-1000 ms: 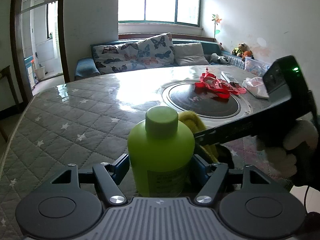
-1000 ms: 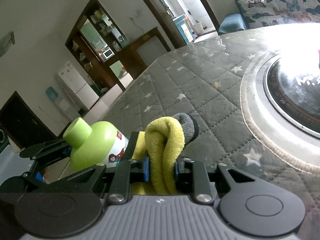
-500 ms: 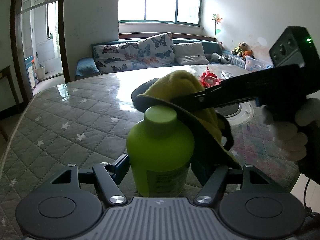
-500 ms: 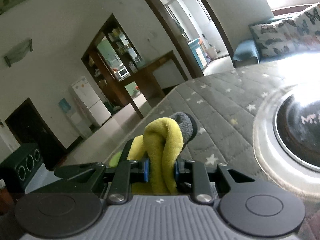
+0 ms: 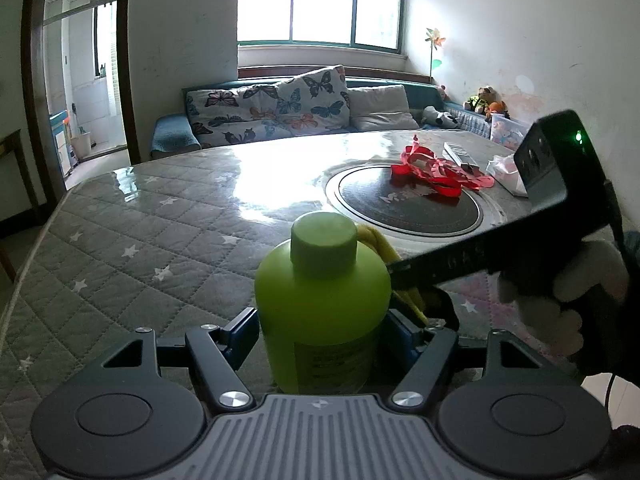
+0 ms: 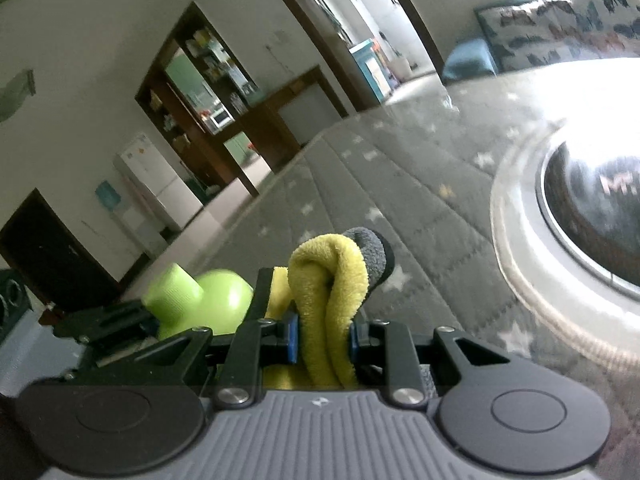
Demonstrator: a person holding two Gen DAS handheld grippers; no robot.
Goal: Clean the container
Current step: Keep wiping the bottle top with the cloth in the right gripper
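A lime-green bottle (image 5: 322, 304) with a green screw cap stands upright between the blue pads of my left gripper (image 5: 320, 334), which is shut on its body. My right gripper (image 6: 322, 340) is shut on a folded yellow-and-grey cloth (image 6: 334, 280). In the left wrist view that cloth (image 5: 380, 246) shows behind the bottle's right shoulder, pressed close to it, with the right gripper's black body (image 5: 500, 248) and a white-gloved hand (image 5: 560, 300) coming in from the right. The right wrist view has the bottle (image 6: 200, 300) low on the left, blurred.
The table (image 5: 140, 240) wears a grey quilted cover with white stars under clear plastic. A round black hob (image 5: 408, 204) is set in its middle, with red ribbon (image 5: 434, 168), a remote (image 5: 460, 156) and a white bag (image 5: 506, 172) beyond. A sofa stands behind the table.
Half a second ago the cloth lay raised over the bottle's cap. It has come back down to the right side of the bottle. The left gripper and bottle have kept still.
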